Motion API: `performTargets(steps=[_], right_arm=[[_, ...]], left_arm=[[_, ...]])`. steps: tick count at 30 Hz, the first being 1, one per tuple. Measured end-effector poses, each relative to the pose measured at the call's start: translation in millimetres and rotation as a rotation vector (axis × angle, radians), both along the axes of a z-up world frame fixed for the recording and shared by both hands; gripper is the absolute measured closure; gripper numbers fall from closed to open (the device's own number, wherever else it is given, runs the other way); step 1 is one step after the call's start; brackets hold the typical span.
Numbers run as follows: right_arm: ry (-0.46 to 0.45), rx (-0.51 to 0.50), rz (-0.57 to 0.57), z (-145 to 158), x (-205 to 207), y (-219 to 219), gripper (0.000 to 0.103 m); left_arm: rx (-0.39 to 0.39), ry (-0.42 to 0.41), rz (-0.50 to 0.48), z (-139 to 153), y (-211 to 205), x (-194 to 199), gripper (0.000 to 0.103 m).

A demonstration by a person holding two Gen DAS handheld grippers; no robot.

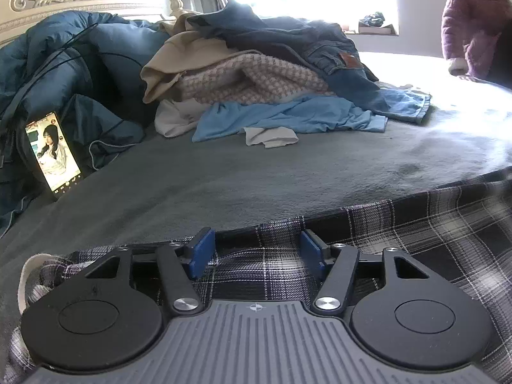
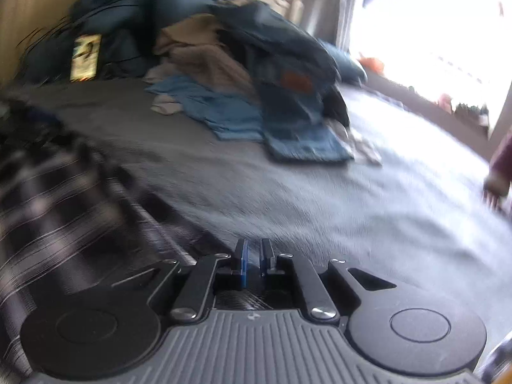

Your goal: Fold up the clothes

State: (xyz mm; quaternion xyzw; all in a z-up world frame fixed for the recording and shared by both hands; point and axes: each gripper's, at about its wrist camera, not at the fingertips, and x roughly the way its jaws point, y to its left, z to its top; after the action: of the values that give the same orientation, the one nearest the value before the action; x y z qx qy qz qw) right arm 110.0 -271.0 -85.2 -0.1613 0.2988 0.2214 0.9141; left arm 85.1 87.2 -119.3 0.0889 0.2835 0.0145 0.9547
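Left wrist view: my left gripper [image 1: 256, 251] hovers with fingers apart over the plaid shirt [image 1: 400, 240], spread at the bed's [image 1: 224, 172] near edge, ready to pinch its hem. Unfolded clothes [image 1: 272, 73] are heaped toward the headboard, a phone [image 1: 52, 153] propped by the left edge.

Right wrist view, blurred: my right gripper [image 2: 253, 260] is nearly together, apparently empty, over bare bed; the shirt lies to its left. A person's hand [image 2: 496, 188] rests at the right edge.

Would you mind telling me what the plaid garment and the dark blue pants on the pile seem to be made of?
Plaid garment: likely soft woven flannel, matte, checks woven through. Dark blue pants: probably denim, with a brown leather-like patch and stitched seams.
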Motion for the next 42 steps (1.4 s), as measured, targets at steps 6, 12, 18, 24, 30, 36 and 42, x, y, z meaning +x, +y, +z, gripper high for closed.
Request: performTargets(steps=[6,12,18,24,30,36,42], right_arm=[[-0.057,0.11,0.08,20,-23,-13,0.089],[-0.108,-0.08,0.313,15,-64,20,0.065],[-0.094,-0.112,0.256,4,-48,24,0.101],[0.031,0.039,0.193,4,-7,2,0.101],[0.201,0.25,0.11,-4,23,-26,0.093],[0.372,0.481,-0.022,-15,51,-60,0.082],[0.353,0.567,-0.167,-11,57,-76,0.08]], left_arm=[[0.006,-0.003,-0.001,-1,-1,1,0.042],[0.0,-0.004,0.001,-2,1,1,0.041],[-0.008,-0.004,-0.001,-2,2,2,0.041],[-0.011,-0.003,-0.002,-3,4,3,0.04],[-0.003,-0.001,-0.004,-3,4,3,0.038],[0.05,-0.022,0.045,10,0,-5,0.039],[-0.002,-0.074,-0.065,44,-42,-21,0.039]])
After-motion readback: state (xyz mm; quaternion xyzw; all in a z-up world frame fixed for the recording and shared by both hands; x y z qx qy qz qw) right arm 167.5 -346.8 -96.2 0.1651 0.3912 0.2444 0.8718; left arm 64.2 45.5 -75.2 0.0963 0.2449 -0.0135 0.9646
